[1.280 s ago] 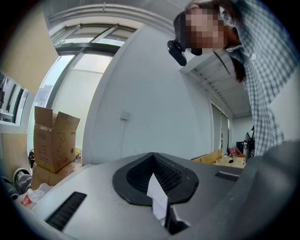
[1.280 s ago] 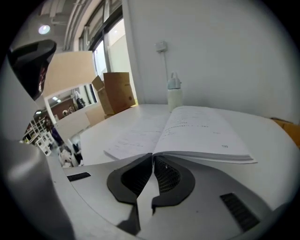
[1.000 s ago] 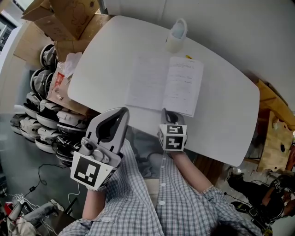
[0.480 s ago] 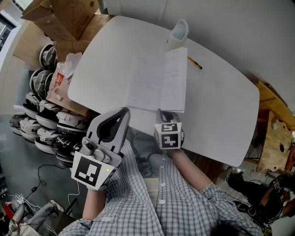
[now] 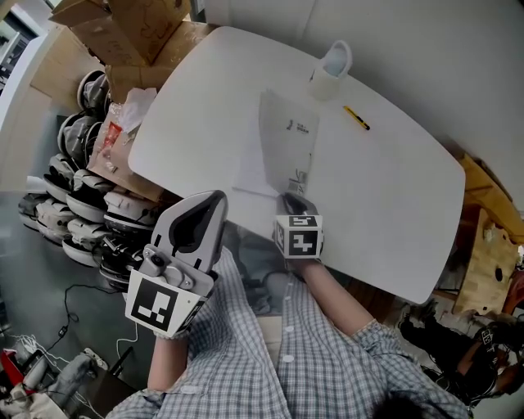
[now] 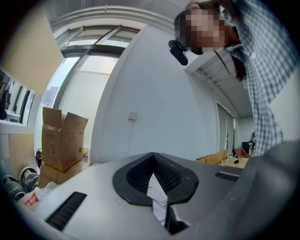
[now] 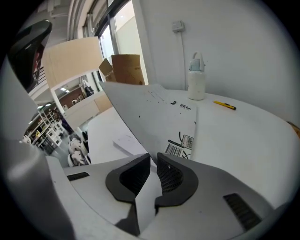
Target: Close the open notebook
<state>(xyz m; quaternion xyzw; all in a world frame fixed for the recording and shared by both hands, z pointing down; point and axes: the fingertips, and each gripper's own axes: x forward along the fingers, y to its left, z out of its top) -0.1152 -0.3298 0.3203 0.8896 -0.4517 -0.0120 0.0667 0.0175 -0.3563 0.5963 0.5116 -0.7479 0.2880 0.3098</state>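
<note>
The white notebook (image 5: 288, 141) lies on the round white table (image 5: 393, 196). Its right cover stands up on edge and leans left over the flat left pages (image 5: 248, 168). My right gripper (image 5: 291, 201) is at the table's near edge, shut on the cover's lower corner. In the right gripper view the cover (image 7: 154, 112), with its barcode facing me, runs up from between the pads of the right gripper (image 7: 153, 158). My left gripper (image 5: 214, 201) hangs off the table by the person's body, shut and holding nothing; in its own view the left gripper (image 6: 153, 159) points level toward the notebook.
A white jug (image 5: 332, 64) stands at the table's far edge, and a yellow pencil (image 5: 357, 119) lies to its right. Cardboard boxes (image 5: 123, 24) and stacked helmets (image 5: 74, 196) crowd the floor at left. Wooden furniture (image 5: 491, 245) stands at right.
The right cover has lifted off the table and swung up and leftward in my right gripper, uncovering the pencil. The right gripper shifted slightly left. The left gripper has hardly moved.
</note>
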